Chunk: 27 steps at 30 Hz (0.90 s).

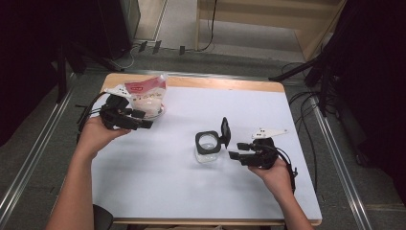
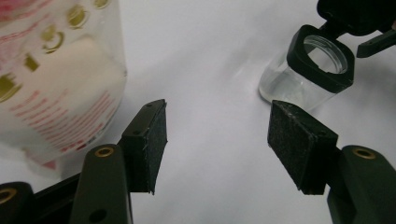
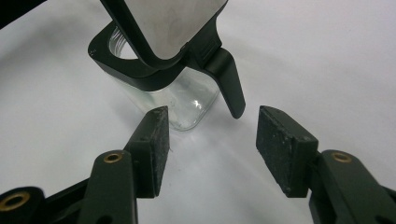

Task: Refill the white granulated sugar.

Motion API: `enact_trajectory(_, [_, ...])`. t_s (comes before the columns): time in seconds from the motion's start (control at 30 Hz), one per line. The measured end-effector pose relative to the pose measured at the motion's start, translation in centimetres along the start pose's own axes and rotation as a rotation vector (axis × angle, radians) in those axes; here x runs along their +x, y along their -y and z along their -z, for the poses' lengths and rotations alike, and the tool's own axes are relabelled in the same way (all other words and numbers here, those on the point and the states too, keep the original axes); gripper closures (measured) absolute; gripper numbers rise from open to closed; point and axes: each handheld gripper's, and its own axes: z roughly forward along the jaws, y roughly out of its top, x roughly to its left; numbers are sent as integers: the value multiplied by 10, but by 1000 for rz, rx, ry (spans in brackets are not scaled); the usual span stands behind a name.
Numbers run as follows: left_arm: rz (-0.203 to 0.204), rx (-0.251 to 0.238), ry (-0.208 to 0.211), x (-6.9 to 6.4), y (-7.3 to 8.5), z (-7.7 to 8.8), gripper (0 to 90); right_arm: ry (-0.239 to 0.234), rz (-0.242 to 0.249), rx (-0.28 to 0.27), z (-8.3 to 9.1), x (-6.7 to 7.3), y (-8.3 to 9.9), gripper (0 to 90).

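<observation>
A clear glass jar (image 1: 208, 148) with a black square collar stands near the table's middle, its hinged black lid (image 1: 224, 132) flipped up. The jar (image 3: 173, 100) sits just beyond my right gripper (image 1: 238, 150), whose jaws stand open with bare table between them. At the back left stands a clear bag (image 1: 146, 97) with red print and white contents. My left gripper (image 1: 141, 119) hovers open just in front of the bag (image 2: 51, 88), which lies left of its jaws. The jar (image 2: 310, 74) shows farther off at upper right in the left gripper view.
The white tabletop (image 1: 172, 177) has a wooden edge at the back. Black stands and cables (image 1: 306, 72) lie on the floor to the right, and metal rails run along both sides of the table.
</observation>
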Motion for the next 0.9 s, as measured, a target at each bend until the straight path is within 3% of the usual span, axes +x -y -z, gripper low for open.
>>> enact_trajectory(0.4, [71,-21,-51,20,9,18,388,4,-3,7,-1,-1,0,448])
enact_trajectory(0.67, [109,-44,-60,35,16,32,388,5,-3,9,-1,-1,2,448])
enact_trajectory(0.9, [135,-41,-101,52,17,34,371,15,-8,12,1,-2,5,448])
